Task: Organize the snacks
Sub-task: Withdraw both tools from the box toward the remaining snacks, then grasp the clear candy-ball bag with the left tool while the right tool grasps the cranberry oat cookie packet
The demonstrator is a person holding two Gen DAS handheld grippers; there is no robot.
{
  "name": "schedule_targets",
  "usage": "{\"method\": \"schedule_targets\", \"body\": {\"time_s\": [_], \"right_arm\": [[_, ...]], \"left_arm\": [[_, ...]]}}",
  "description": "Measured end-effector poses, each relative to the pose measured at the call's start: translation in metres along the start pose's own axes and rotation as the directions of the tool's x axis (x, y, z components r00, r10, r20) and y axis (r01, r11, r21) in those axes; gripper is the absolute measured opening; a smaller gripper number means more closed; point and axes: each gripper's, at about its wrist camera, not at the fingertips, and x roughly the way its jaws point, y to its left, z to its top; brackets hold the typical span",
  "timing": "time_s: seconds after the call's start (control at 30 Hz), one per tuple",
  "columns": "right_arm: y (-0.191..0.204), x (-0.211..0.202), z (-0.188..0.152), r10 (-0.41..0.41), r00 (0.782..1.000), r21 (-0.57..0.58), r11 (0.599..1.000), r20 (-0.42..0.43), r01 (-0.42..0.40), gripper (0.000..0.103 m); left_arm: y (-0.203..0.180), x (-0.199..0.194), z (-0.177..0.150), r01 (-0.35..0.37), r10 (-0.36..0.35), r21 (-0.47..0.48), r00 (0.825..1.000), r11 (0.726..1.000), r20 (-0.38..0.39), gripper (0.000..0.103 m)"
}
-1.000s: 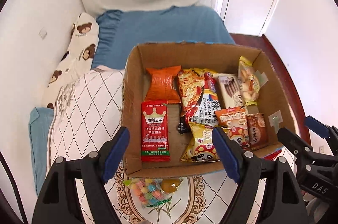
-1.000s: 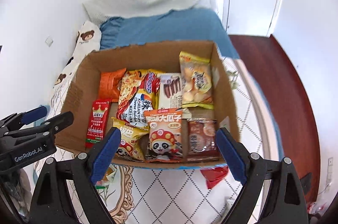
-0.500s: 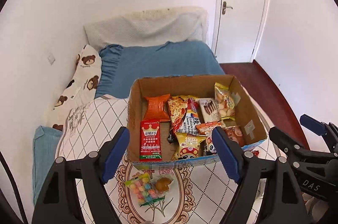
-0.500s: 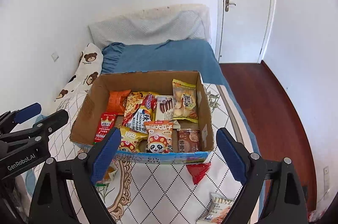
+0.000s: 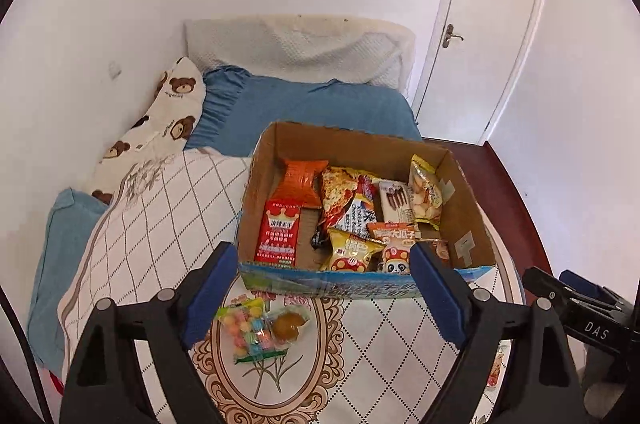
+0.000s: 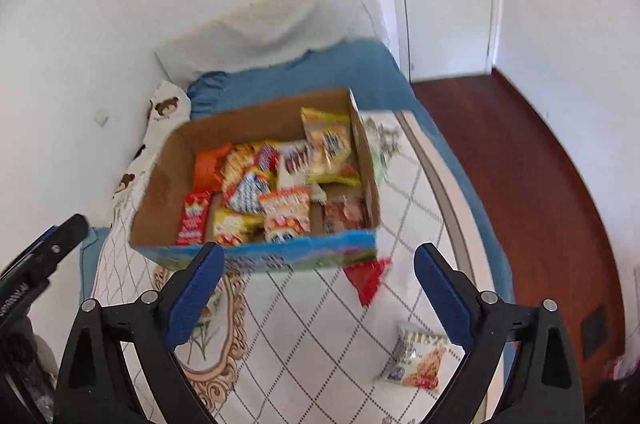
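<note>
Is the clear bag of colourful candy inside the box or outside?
Outside: the candy bag lies on the bedspread before the cardboard box.

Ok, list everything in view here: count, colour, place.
cardboard box: one, brown, on the quilt.
snack packets: about nine, red, orange, yellow, inside the box.
candy bag: one, multicolour, on the quilt before the box.
red packet: one, by the box's near right corner.
white packet: one, on the quilt's near right.
quilt: one, white, on the bed.
left hand-held gripper: black, blue pads, opening, empty.
right hand-held gripper: same, opening, empty.
</note>
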Motion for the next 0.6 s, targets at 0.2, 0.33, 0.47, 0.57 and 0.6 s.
{"method": "schedule_targets", "body": {"time_s": [0.2, 0.33, 0.47, 0.57, 0.6], "right_arm": [[-0.060, 0.075, -0.024, -0.019, 0.981, 0.135, 0.990, -0.194, 0.046, 0.098], [-0.087, 0.108, -0.055, -0.076, 0.950, 0.155, 0.980, -0.304, 0.128, 0.098], [-0.103, 0.136, -0.095, -0.139, 0.904, 0.149, 0.965, -0.405, 0.215, 0.098], [-0.109, 0.152, -0.123, -0.101, 0.889, 0.195, 0.959, -0.447, 0.207, 0.087], [-0.108, 0.154, -0.128, -0.102, 0.889, 0.194, 0.959, -0.447, 0.207, 0.083]], "left_arm": [[0.009, 0.058, -0.045, -0.089, 0.087, -0.003, 0.982, 0.996, -0.168, 0.088], [0.020, 0.086, -0.081, -0.133, 0.134, 0.022, 0.953, 0.991, -0.272, 0.088], [0.048, 0.106, -0.119, -0.150, 0.118, -0.049, 0.910, 0.987, -0.397, 0.088], [0.071, 0.116, -0.140, -0.171, 0.109, -0.097, 0.884, 0.981, -0.455, 0.088], [0.078, 0.118, -0.144, -0.179, 0.109, -0.108, 0.876, 0.978, -0.470, 0.088]]}}
